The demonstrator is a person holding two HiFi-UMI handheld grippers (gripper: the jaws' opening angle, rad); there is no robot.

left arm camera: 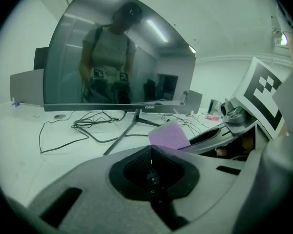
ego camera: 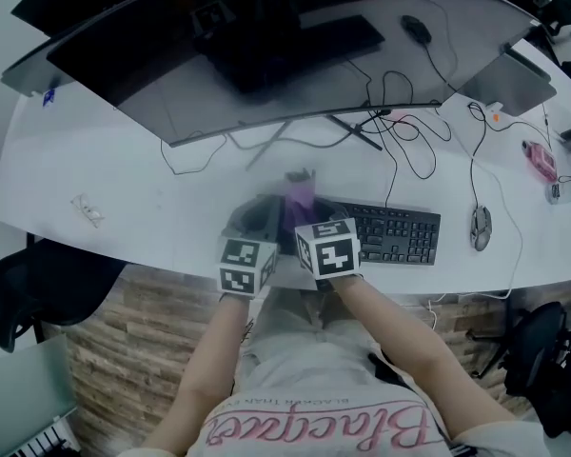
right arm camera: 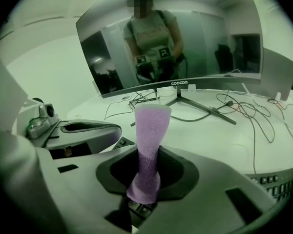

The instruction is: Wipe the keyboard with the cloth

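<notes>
A white table (ego camera: 95, 160) carries a wide curved monitor (ego camera: 266, 55) at the back, with loose cables trailing under it. A black keyboard (ego camera: 400, 234) lies near the front edge, and both tools are side by side over its left end. The right tool (right arm camera: 144, 178) is clamped on a purple cloth (right arm camera: 150, 130), which stands up out of its jaws above the keys. The left tool (left arm camera: 151, 152) has its jaws pressed together with nothing between them. A mouse (ego camera: 481, 228) sits just right of the keyboard.
</notes>
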